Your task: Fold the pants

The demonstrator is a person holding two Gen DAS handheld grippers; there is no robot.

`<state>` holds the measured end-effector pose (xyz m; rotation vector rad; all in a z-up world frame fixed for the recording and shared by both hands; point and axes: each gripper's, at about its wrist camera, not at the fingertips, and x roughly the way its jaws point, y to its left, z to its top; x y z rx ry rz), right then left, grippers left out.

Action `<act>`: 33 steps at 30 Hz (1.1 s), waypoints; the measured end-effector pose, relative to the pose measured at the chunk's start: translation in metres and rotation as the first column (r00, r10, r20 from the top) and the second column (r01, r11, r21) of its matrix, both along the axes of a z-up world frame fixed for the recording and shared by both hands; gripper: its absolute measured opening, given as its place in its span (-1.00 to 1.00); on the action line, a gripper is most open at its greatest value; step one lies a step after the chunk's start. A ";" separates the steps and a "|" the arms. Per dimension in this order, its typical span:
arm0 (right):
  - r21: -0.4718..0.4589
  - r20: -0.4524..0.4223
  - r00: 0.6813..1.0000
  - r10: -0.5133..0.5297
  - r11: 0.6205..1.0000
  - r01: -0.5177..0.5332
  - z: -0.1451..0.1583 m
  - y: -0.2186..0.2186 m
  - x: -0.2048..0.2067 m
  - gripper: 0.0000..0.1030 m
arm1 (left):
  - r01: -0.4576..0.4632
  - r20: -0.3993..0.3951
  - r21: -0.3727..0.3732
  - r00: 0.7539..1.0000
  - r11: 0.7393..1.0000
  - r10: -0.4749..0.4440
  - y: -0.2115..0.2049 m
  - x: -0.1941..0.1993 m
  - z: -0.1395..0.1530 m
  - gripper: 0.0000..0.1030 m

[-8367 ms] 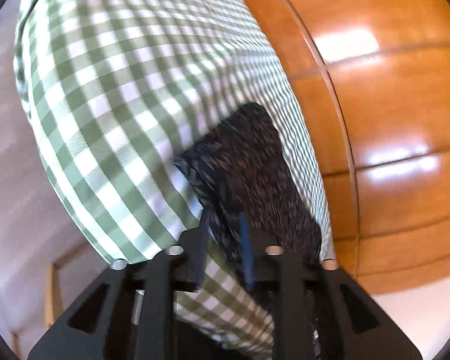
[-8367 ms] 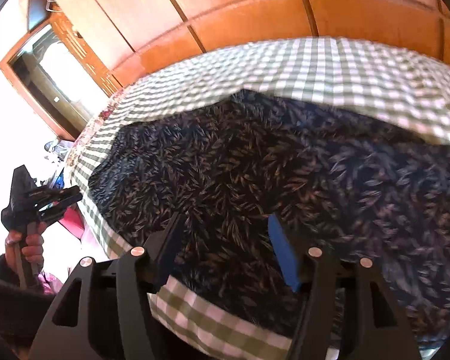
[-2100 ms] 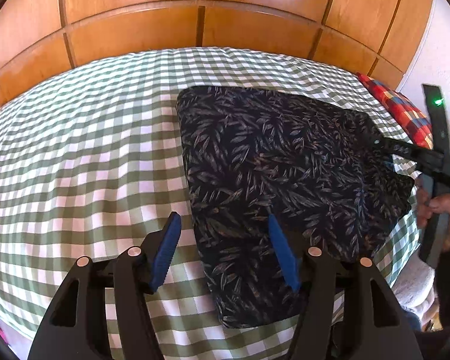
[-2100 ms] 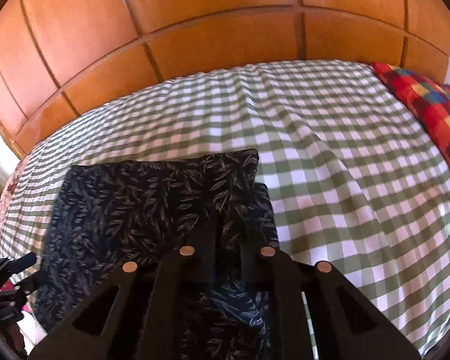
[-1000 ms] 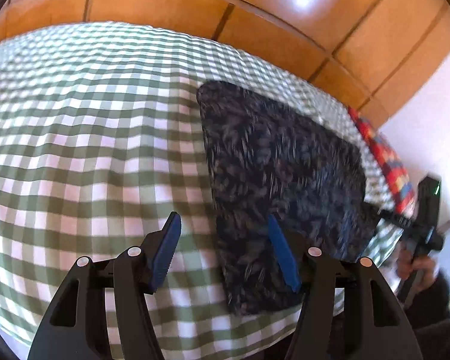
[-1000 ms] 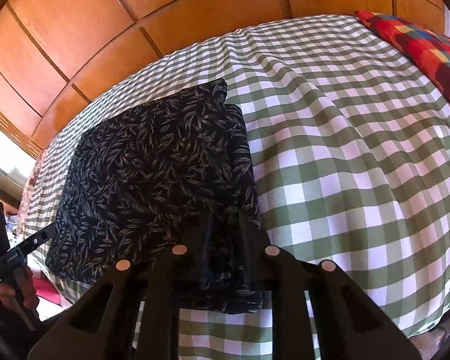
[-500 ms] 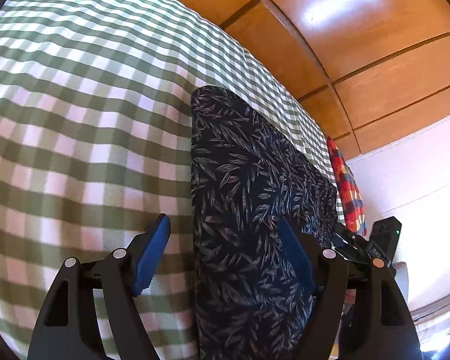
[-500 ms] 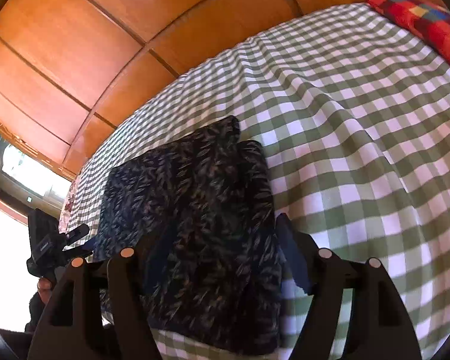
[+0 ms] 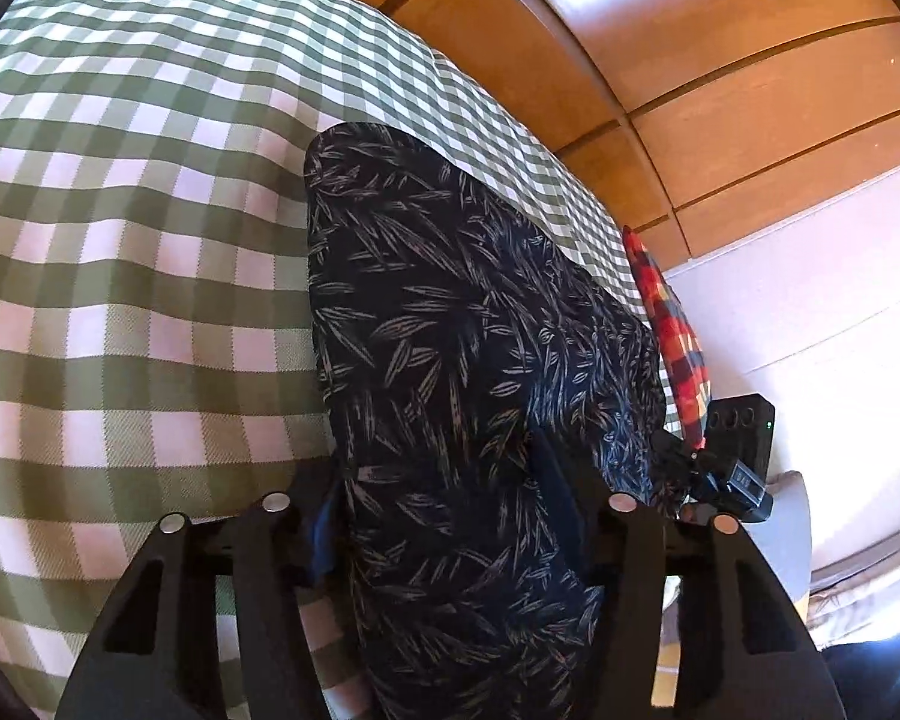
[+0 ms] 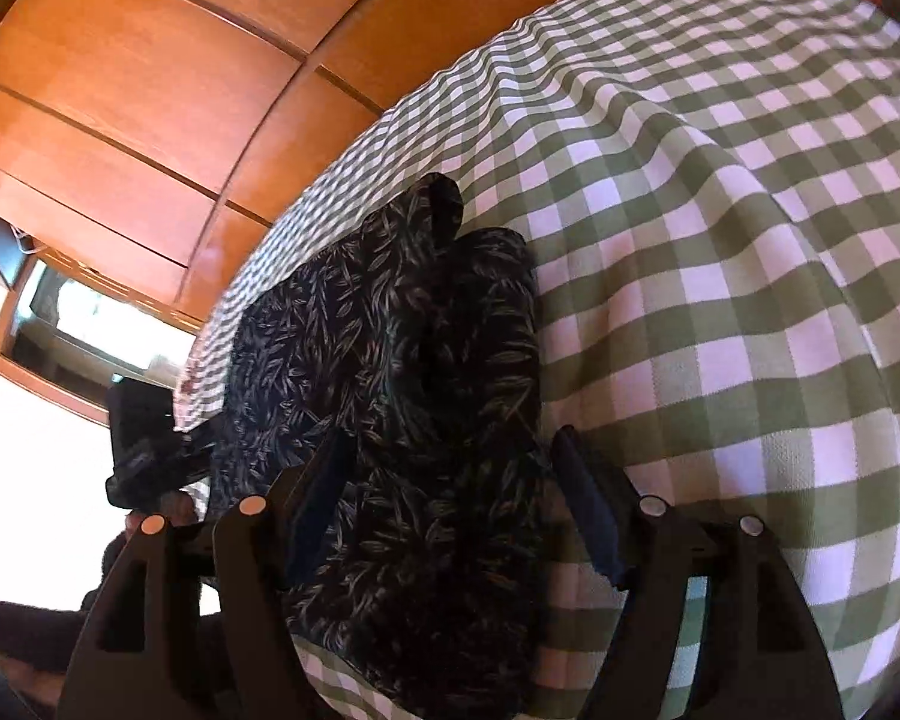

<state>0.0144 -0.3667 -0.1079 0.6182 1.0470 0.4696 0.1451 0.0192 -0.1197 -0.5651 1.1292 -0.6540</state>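
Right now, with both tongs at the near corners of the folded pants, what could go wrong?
1. The right tongs straddle several offset layers of the pants; closing might catch only some.
2. The left tongs have just been closing over the pants' edge; the checked sheet beneath could get pinched too.

Both grippers lowered onto the folded pants (image 9: 450, 330) on the checked bedspread (image 9: 120, 240), right gripper (image 10: 450, 480) sprung apart from its earlier clamp, left gripper (image 9: 444, 492) just narrowing astride the near end
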 end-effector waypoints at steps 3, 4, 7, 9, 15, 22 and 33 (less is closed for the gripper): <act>0.026 0.012 1.000 0.024 0.999 -0.024 -0.001 0.003 0.004 0.30 | 0.004 0.002 -0.005 1.000 1.000 -0.004 0.000 0.000 0.000 0.06; 0.036 0.017 0.999 0.030 0.999 -0.030 -0.001 0.004 0.005 0.26 | 0.006 0.000 -0.008 1.000 1.000 -0.006 0.003 0.000 -0.004 0.06; 0.018 0.022 0.999 0.041 0.999 -0.041 -0.004 0.004 0.005 -0.04 | 0.006 -0.005 -0.016 1.000 1.000 -0.006 0.008 0.000 -0.010 0.06; 0.026 0.024 0.999 0.044 0.999 -0.045 -0.007 0.005 0.008 -0.09 | 0.009 -0.007 -0.004 1.000 1.000 -0.009 0.005 0.001 -0.011 0.08; 0.017 0.031 0.998 0.060 0.998 -0.060 -0.008 0.014 0.015 -0.17 | 0.018 0.021 0.050 1.000 0.999 -0.019 -0.004 -0.002 -0.006 -0.21; -0.028 0.040 0.997 0.065 0.998 -0.064 0.003 0.027 0.010 -0.36 | 0.004 0.110 0.102 0.994 0.995 -0.015 -0.010 -0.014 0.018 -0.45; -0.119 0.134 0.981 0.137 0.985 -0.122 0.047 0.068 0.036 -0.46 | -0.001 0.252 0.153 0.967 0.988 -0.038 -0.006 0.013 0.059 -0.53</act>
